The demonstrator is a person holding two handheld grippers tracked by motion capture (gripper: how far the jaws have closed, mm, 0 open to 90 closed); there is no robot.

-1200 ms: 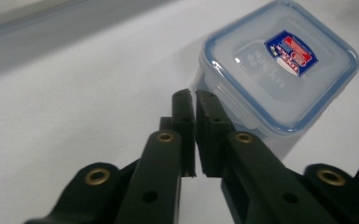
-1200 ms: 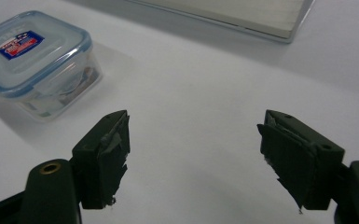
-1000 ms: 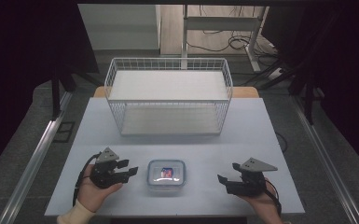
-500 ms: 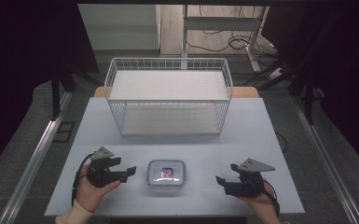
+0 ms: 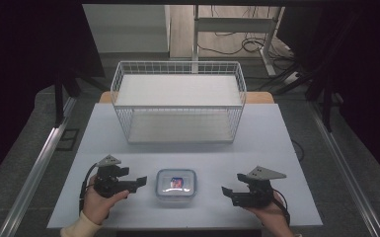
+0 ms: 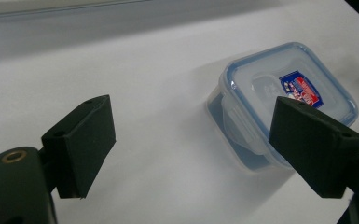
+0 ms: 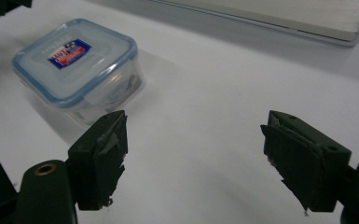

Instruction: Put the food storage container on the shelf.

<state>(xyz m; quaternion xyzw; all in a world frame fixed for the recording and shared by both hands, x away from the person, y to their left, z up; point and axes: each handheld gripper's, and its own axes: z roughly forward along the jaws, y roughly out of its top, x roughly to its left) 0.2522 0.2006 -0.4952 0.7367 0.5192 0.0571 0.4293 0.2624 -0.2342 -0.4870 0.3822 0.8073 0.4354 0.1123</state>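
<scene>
A: Where is the container?

B: The clear plastic container (image 5: 176, 186) sits on the table (image 5: 276, 143), near the front edge and about midway between the two hands. It is squarish with rounded corners, has a blue-rimmed snap lid (image 6: 289, 88) and a red and blue label (image 7: 69, 53) on top. What lies inside is too blurred to make out.

A: And the left hand-held gripper?

B: The left hand-held gripper (image 5: 131, 183) lies just left of the container, jaws spread wide and holding nothing. In the left gripper view its right jaw overlaps the container's near corner, but I cannot tell whether it touches.

A: The right one?

B: The right hand-held gripper (image 5: 229, 194) is to the container's right, clearly apart from it, also wide open and empty. Its black pads (image 7: 103, 158) look frayed at the edges.

A: Anything farther back?

B: A white wire basket (image 5: 177, 101), rectangular and open-topped, stands on the far half of the table. The person's hands are cut off by the bottom edge.
</scene>
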